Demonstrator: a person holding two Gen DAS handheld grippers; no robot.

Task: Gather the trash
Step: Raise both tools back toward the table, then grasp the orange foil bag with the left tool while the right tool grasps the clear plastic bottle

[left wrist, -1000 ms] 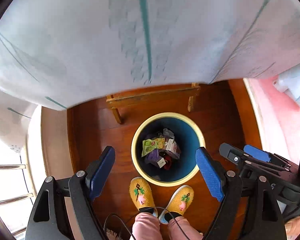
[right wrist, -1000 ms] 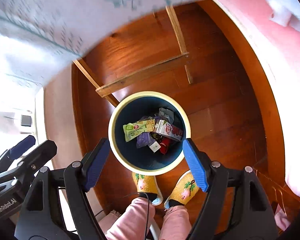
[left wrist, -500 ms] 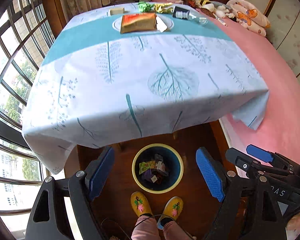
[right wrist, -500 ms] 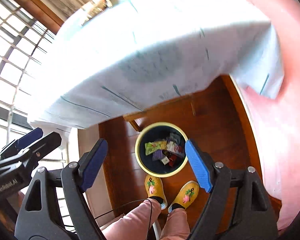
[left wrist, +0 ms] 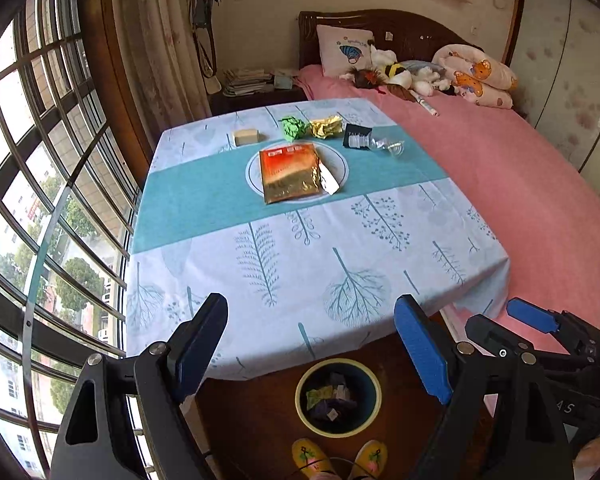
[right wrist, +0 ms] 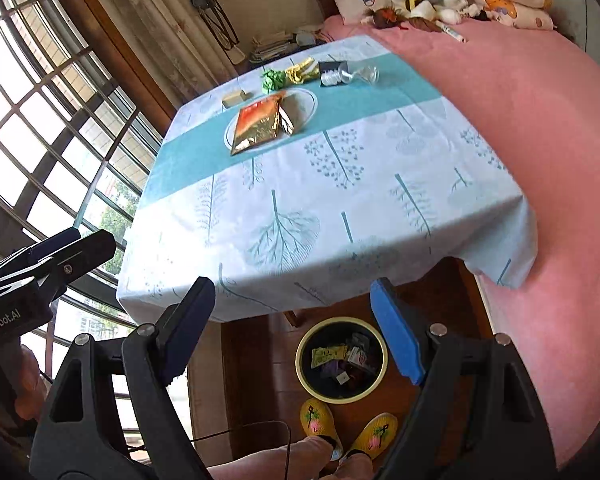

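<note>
A yellow-rimmed blue trash bin [left wrist: 370,378] [right wrist: 382,350] with several wrappers inside stands on the wood floor below the table's near edge. On the table lie an orange-gold snack bag [left wrist: 290,172] [right wrist: 260,124] on a white plate [left wrist: 340,162], a green paper ball [left wrist: 293,127] [right wrist: 271,80], a yellow crumpled wrapper [left wrist: 327,125] [right wrist: 300,70], a black packet [left wrist: 356,136] and a clear plastic bottle [left wrist: 384,146] [right wrist: 352,74]. My left gripper [left wrist: 312,344] and right gripper [right wrist: 292,320] are open and empty, held above the table's near edge.
A tan block [left wrist: 246,136] lies at the table's far left. A pink bed [left wrist: 520,184] with pillows and plush toys runs along the right. Large windows [left wrist: 40,200] fill the left. My yellow slippers [right wrist: 348,428] stand beside the bin.
Both grippers have tilted up and risen from looking down into the bin to facing the table top. The table's items have come into view. Both stay open.
</note>
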